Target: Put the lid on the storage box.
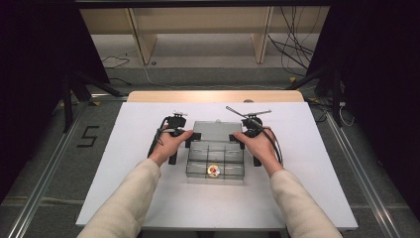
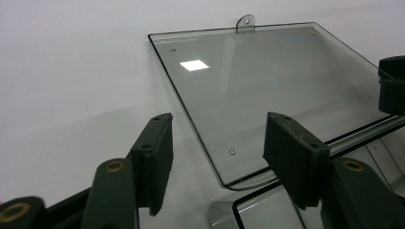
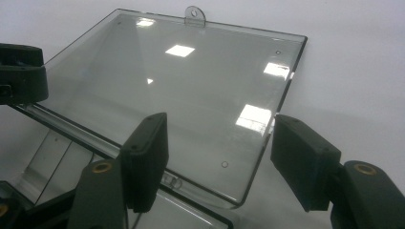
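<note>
A clear plastic compartment box [image 1: 215,161] sits mid-table with its lid [image 1: 215,130] swung back flat on the white surface. A small round red-and-yellow item [image 1: 213,171] lies in a front compartment. My left gripper [image 1: 190,139] is at the box's left hinge corner, and my right gripper [image 1: 236,139] is at the right one. In the left gripper view the left gripper [image 2: 219,138] stands open, its jaws either side of the lid's [image 2: 267,86] near corner. In the right gripper view the right gripper [image 3: 222,143] is open the same way over the lid [image 3: 181,81].
The white table top [image 1: 148,198] has free room on every side of the box. Beyond its far wooden edge [image 1: 215,96] are a shelf frame [image 1: 203,29] and floor cables [image 1: 292,49]. Dark stands [image 1: 74,84] flank the table.
</note>
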